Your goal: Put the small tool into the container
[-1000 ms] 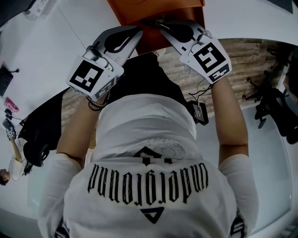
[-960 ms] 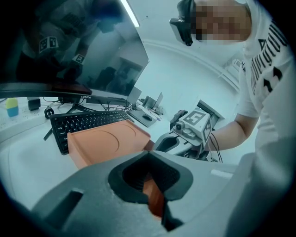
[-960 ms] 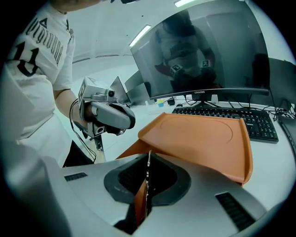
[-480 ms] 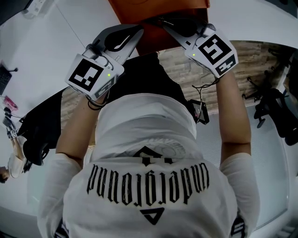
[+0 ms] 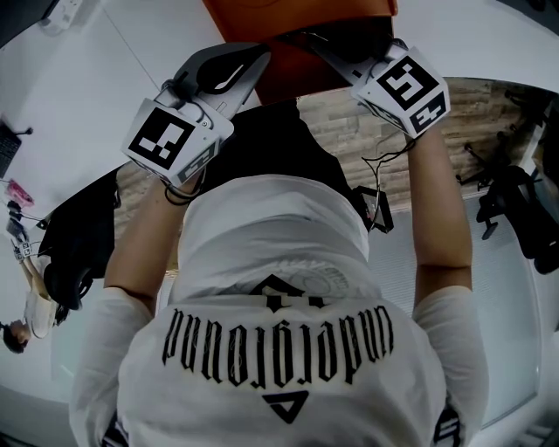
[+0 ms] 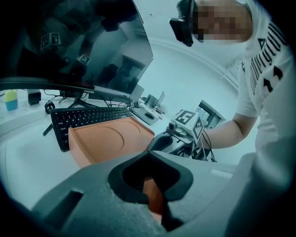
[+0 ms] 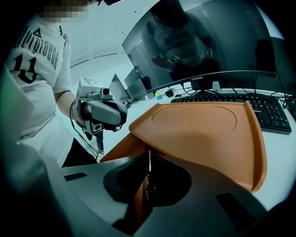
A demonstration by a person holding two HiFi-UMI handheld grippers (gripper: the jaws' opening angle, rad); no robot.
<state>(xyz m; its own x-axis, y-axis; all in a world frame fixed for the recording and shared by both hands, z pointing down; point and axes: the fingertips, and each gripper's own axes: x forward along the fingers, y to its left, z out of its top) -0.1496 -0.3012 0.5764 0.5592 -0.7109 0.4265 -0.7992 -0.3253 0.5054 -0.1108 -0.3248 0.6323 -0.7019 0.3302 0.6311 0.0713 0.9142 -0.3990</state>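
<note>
An orange tray (image 5: 297, 19) lies on the white desk at the top of the head view, its near edge toward me. My left gripper (image 5: 262, 54) reaches its near left corner, and my right gripper (image 5: 304, 39) its near right side. In the left gripper view a strip of the orange tray (image 6: 106, 136) sits pinched in the narrow gap of the left gripper (image 6: 155, 194). In the right gripper view the right gripper (image 7: 147, 180) is shut, with the thin orange edge of the tray (image 7: 208, 134) between its pads. No small tool shows in any view.
A black keyboard (image 6: 88, 118) and a dark monitor (image 7: 208, 41) stand just behind the tray. Small desk items (image 6: 148, 109) lie beside the keyboard. A black chair (image 5: 515, 209) stands on the floor at the right, and a dark bag (image 5: 79, 236) at the left.
In the head view my right gripper has shifted to the right and further up toward the tray. The left gripper has stayed where it was.
</note>
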